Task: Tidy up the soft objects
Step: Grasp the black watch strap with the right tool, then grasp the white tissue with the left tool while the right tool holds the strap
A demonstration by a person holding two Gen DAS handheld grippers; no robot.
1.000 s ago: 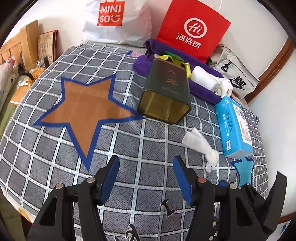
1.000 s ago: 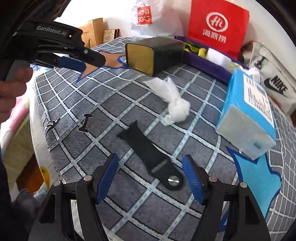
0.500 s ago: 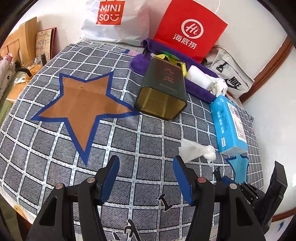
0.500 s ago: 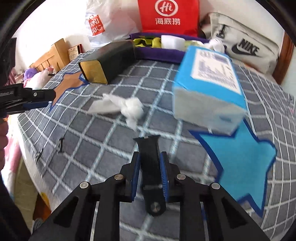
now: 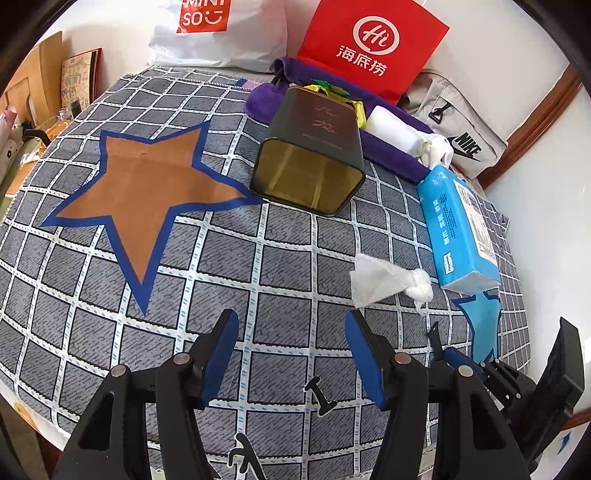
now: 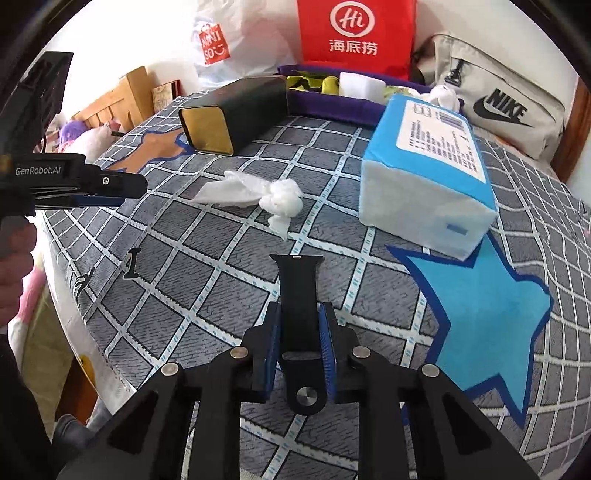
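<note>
On the checked bedspread [image 6: 207,258] lie 1 black watch strap [image 6: 297,288], 1 crumpled white tissue [image 6: 273,195], 1 blue tissue pack [image 6: 428,173] and 1 dark tin [image 6: 236,110] tipped on its side with its gold mouth open toward the cameras. The right gripper [image 6: 298,332] is pinched on the strap: its 2 blue pads press the strap's sides, the free end sticks out ahead and the metal stud end hangs back between the arms. Its jaws have just been closing, and the strap sits between them. The left gripper [image 5: 291,354] has its 2 fingers spread with only cloth between them, hovering over the near part of the bed. The cloth bears 2 stars, 1 brown [image 5: 147,184] and 1 blue [image 6: 484,314]; the pack's near end rests at the blue star's upper point. At the far edge, a purple towel [image 5: 391,155] carries 1 white roll [image 5: 395,129] and some yellow-green pieces, too bunched to count. Behind stand 3 bags: 1 white [image 5: 221,33], 1 red [image 5: 369,48], 1 grey [image 5: 461,136]. Bare cloth lies open between strap, tissue and tin; the bed's left edge drops away near the left gripper.
</note>
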